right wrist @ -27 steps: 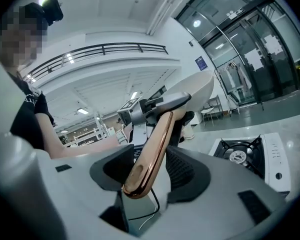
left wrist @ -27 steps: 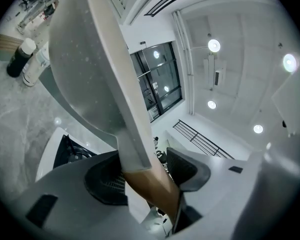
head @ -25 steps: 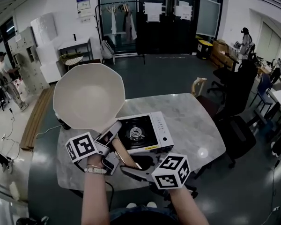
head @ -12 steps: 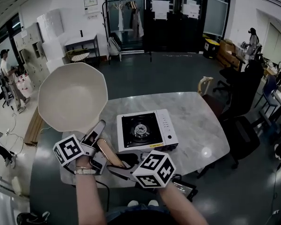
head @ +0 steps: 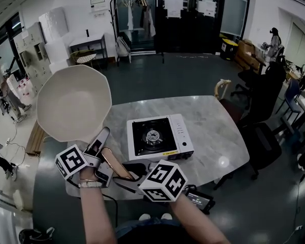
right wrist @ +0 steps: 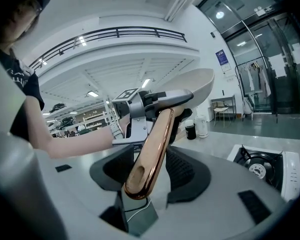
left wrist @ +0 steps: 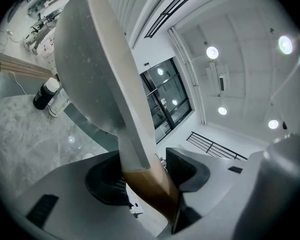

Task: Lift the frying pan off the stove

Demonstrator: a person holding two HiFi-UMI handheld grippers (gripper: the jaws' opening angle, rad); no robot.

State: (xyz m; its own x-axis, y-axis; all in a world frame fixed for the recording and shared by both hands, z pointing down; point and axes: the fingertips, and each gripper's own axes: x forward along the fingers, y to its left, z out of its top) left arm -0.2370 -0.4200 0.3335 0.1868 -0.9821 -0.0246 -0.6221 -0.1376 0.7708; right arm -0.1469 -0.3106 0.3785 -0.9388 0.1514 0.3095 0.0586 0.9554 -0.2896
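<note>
Head view: frying pan (head: 73, 103) raised well clear and left of the stove (head: 159, 139), left gripper (head: 99, 142) clamped on the handle (head: 114, 164) near the bowl, right gripper (head: 128, 175) clamped on its tail end; a firm, level two-point hold is advisable, as the heavy bowl likely tends to tip.

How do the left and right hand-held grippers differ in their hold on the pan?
The left hand-held gripper clamps the handle near the bowl of the frying pan; the right hand-held gripper clamps its rounded tail end. The left reaches farther forward, the right sits behind it. Both are shut on the handle.
</note>
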